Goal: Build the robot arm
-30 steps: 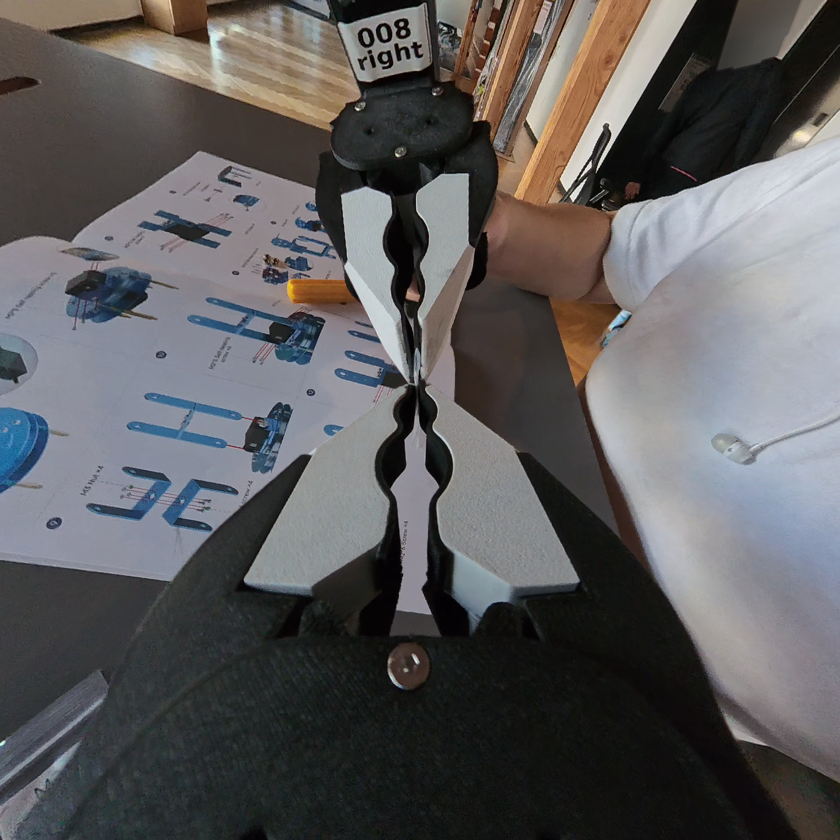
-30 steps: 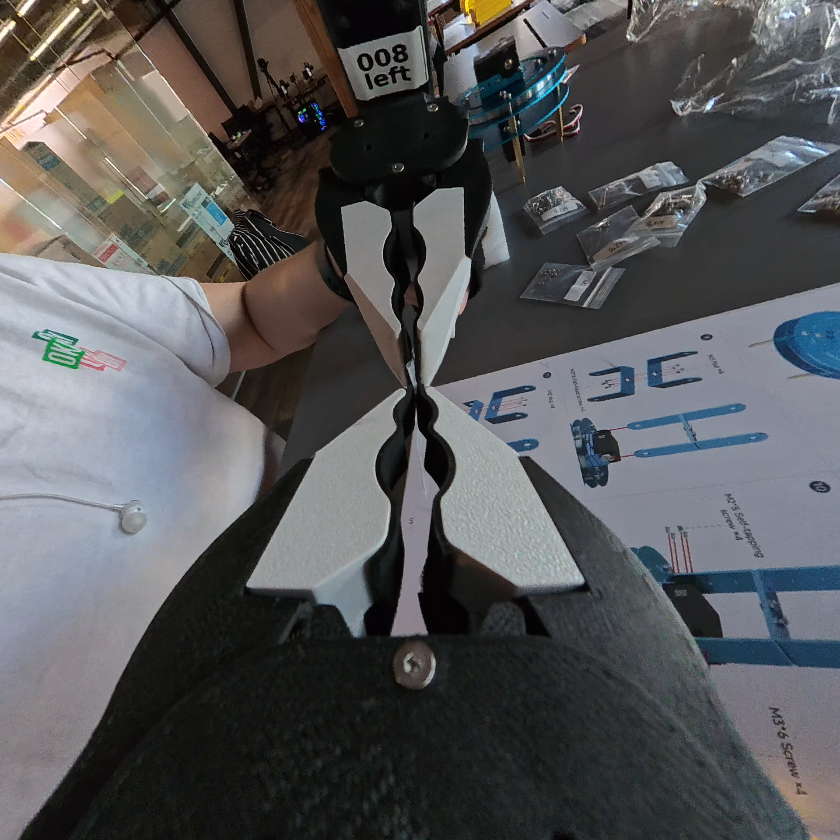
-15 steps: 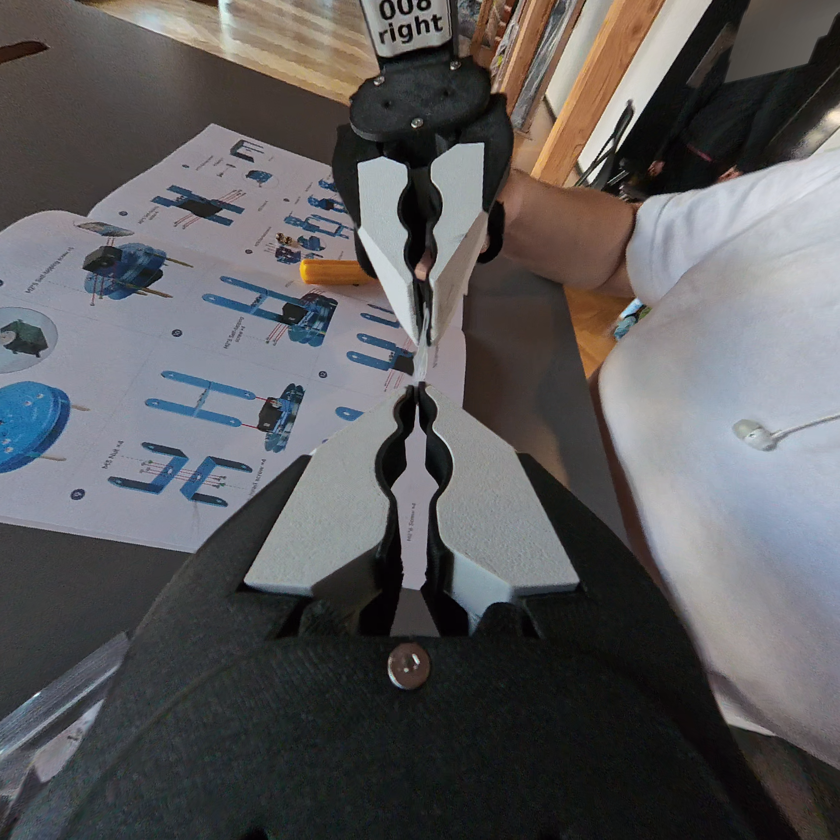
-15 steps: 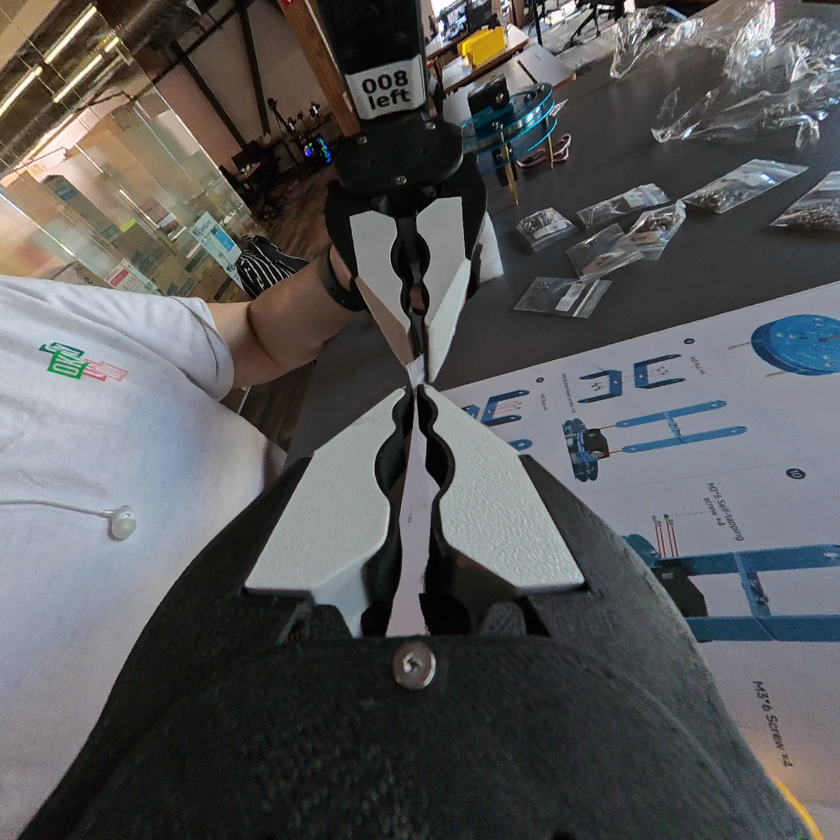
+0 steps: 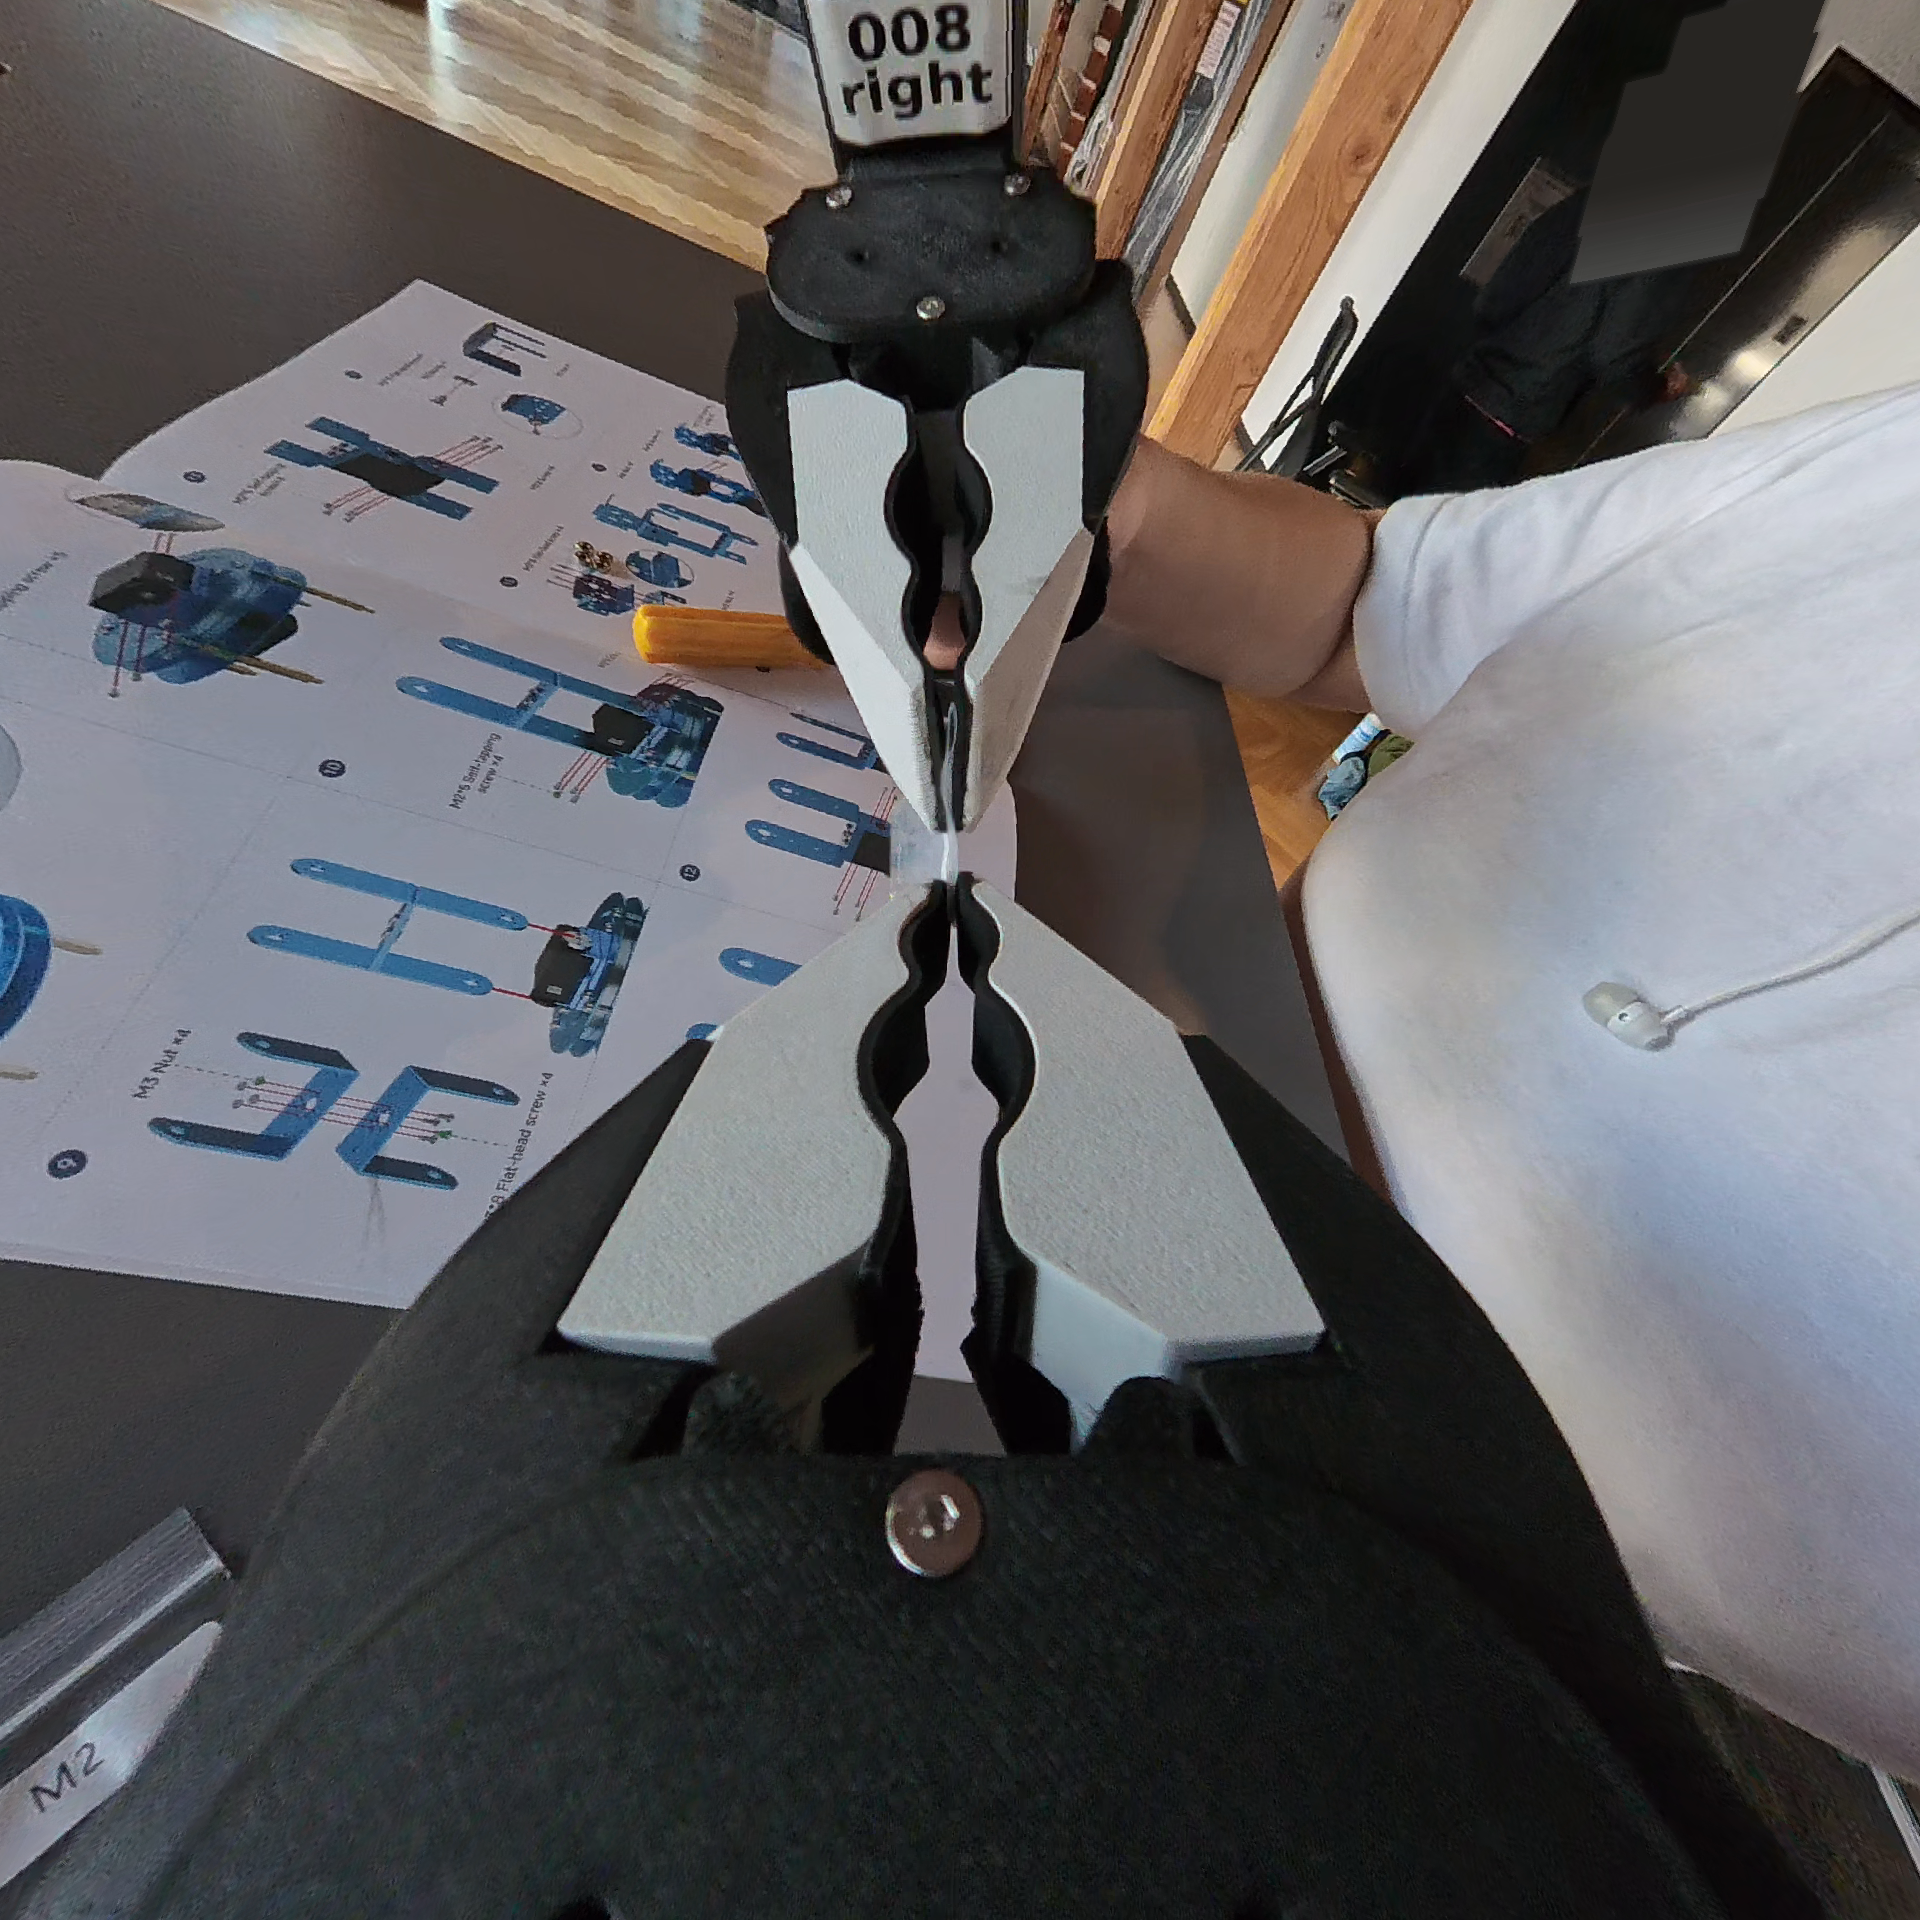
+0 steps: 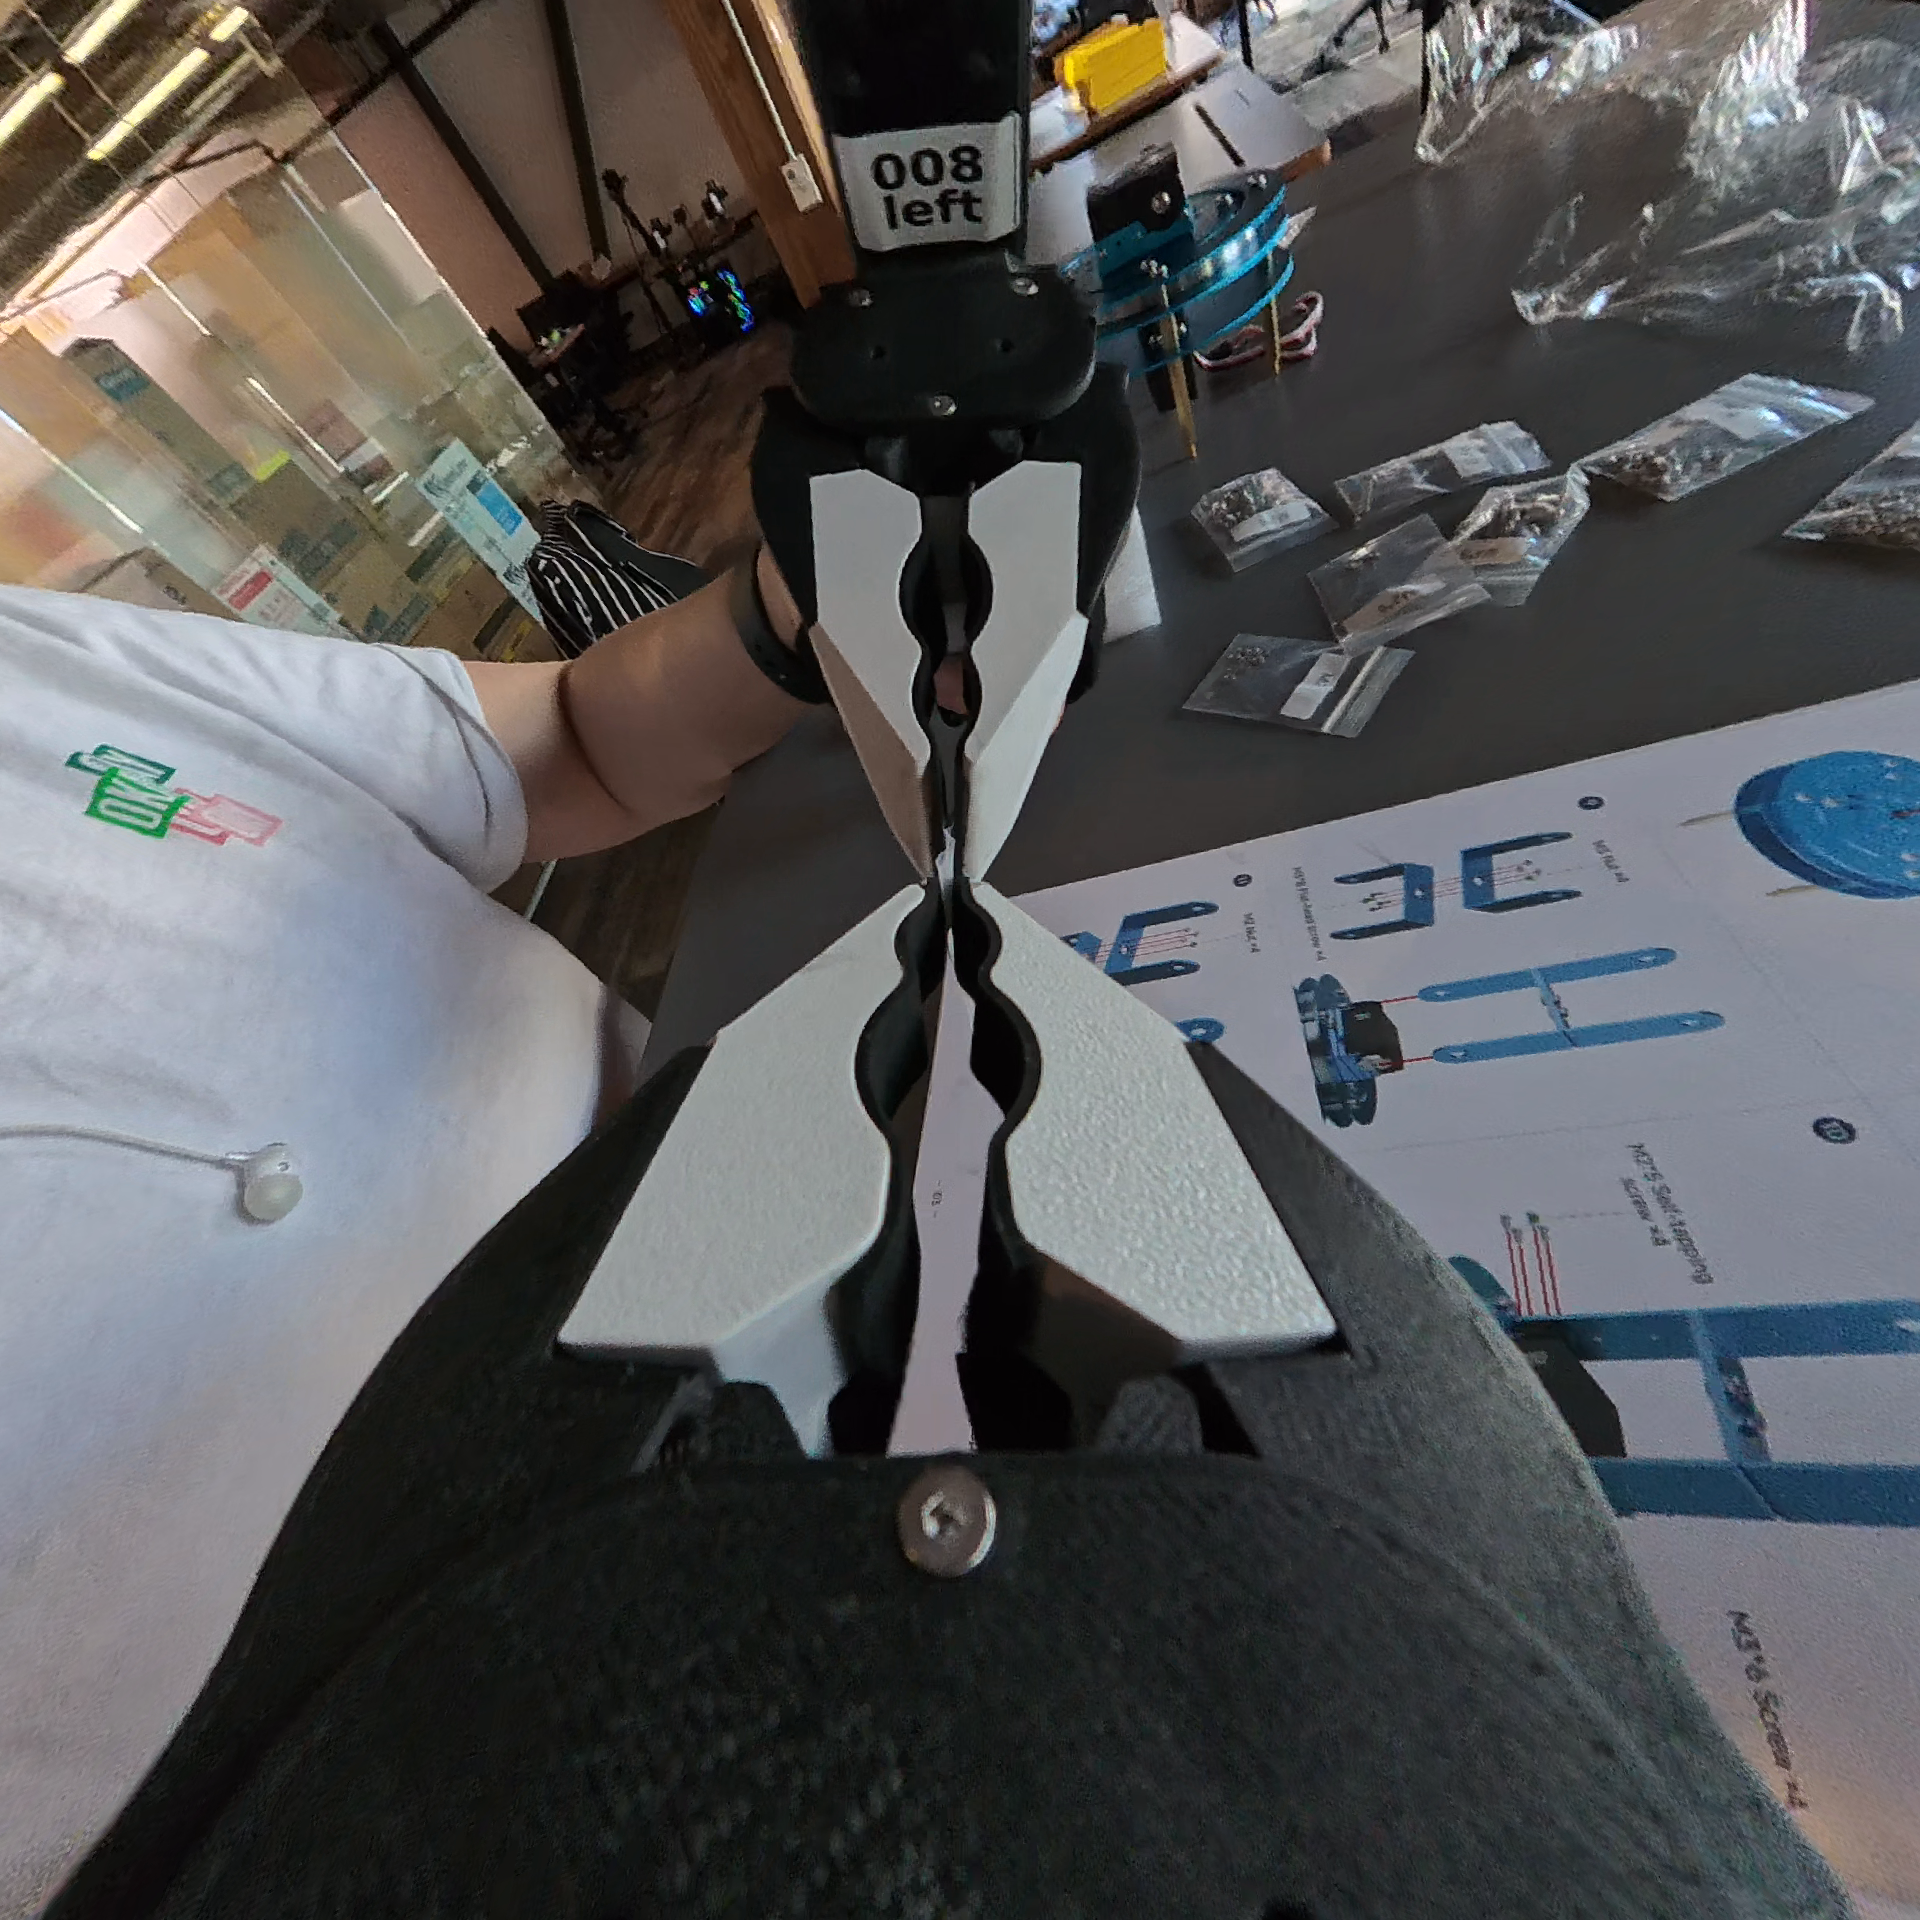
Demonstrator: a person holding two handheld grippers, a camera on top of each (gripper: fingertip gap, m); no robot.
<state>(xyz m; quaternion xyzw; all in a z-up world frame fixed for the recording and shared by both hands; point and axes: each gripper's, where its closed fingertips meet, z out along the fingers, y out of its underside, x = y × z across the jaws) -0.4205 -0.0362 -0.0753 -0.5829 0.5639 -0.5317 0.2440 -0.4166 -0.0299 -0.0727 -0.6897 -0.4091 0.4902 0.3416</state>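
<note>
At frame centre the left gripper (image 5: 951,885) and right gripper (image 6: 948,885) meet tip to tip, each pinched tight on a small clear strip (image 5: 948,854) stretched between them, just above the near edge of the instruction sheet (image 5: 343,790). An orange handle (image 5: 717,636) lies on the sheet at centre, the person's white shirt (image 5: 1621,1039) crowds the right side, and bare dark table (image 5: 208,260) lies upper left. In the right wrist view small hardware bags (image 6: 1392,592) sit upper right, well apart from the tips

Printed tag (image 5: 914,68) on right gripper (image 5: 948,819), likewise left gripper (image 6: 948,868); captioned instruction sheet (image 5: 312,748)
</note>
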